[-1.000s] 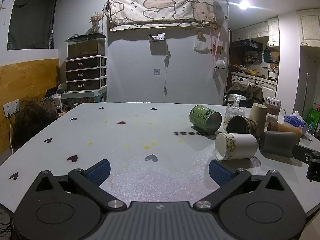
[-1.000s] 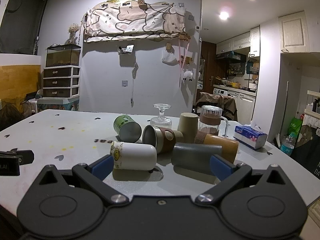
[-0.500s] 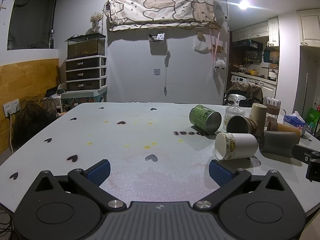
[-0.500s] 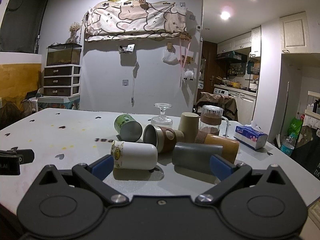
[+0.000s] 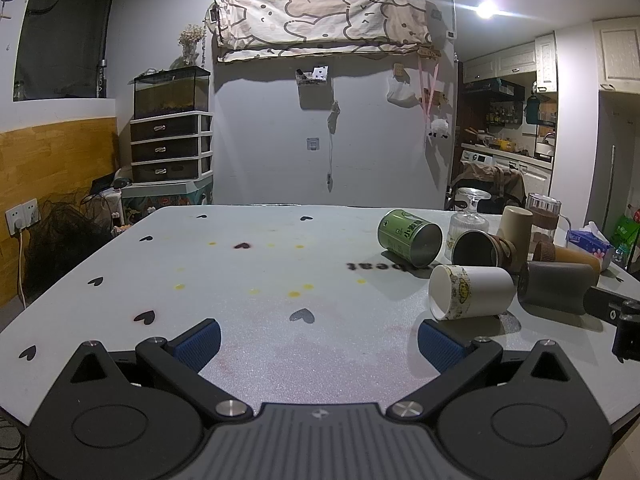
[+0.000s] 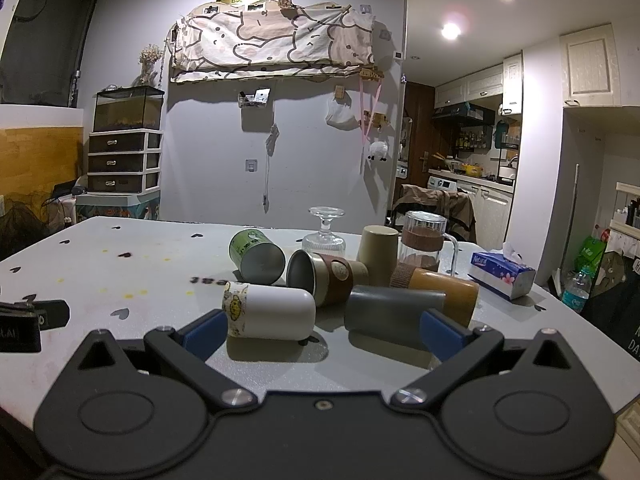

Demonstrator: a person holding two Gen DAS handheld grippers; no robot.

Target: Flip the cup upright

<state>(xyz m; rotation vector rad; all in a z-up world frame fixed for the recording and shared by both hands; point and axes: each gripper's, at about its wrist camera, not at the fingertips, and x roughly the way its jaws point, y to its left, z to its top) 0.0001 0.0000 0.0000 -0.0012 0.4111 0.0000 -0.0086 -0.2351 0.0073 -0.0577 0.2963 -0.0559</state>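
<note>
On the grey table (image 6: 120,280), just ahead of my right gripper (image 6: 324,332), the white cup (image 6: 272,312) lies on its side. Its long axis runs roughly left to right across my view, mouth toward my left and rounded base toward my right. From the left wrist camera I look partly into that open mouth, so the white cup (image 5: 470,292) sits to the front right of my left gripper (image 5: 318,340).

My right gripper is level and low over the table, fingers spread wide with nothing between them; the left blue pad (image 6: 206,330) is just beside the cup's rim, though I cannot tell if it touches. The right pad sits in front of a dark grey cup (image 6: 392,312) that also lies on its side. My left gripper is likewise level, spread wide and empty over bare table, well apart from the cups.

The cup is plain white and cylindrical, with a band of yellow cartoon print around its rim. Behind it are a tipped green can (image 6: 256,256) and a tipped brown-sleeved cup (image 6: 328,280).
</note>
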